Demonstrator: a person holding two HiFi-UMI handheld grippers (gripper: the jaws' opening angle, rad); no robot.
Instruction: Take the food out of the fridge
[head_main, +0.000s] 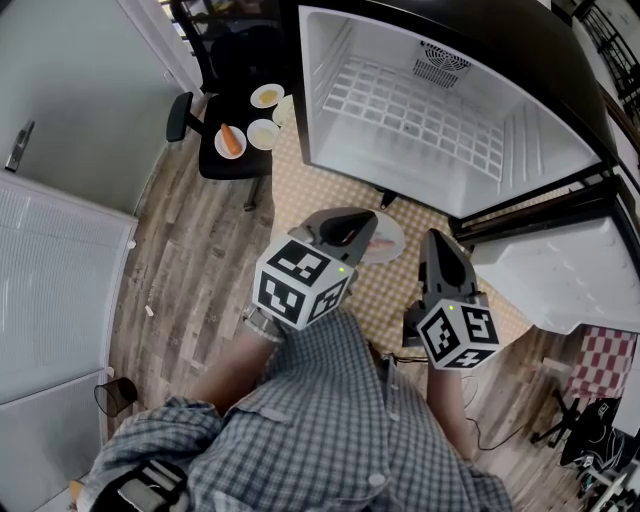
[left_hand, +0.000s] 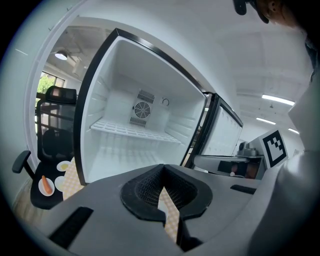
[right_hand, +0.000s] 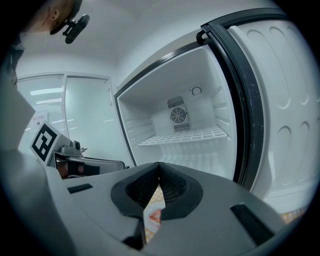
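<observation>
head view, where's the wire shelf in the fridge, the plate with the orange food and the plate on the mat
wire shelf (head_main: 400, 105), head view, middle of its grid
plate with the orange food (head_main: 219, 146), head view, white rim left of the food
plate on the mat (head_main: 393, 238), head view, bare right part

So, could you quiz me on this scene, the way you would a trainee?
1. True or false: the fridge has food on its shelf.
2. Where is the plate with orange food? A in the fridge; B on the black chair; C on a table.
3. Fill in: the left gripper has its jaws ____ (open or shut).
Key: 1 false; 2 B; 3 shut.
</observation>
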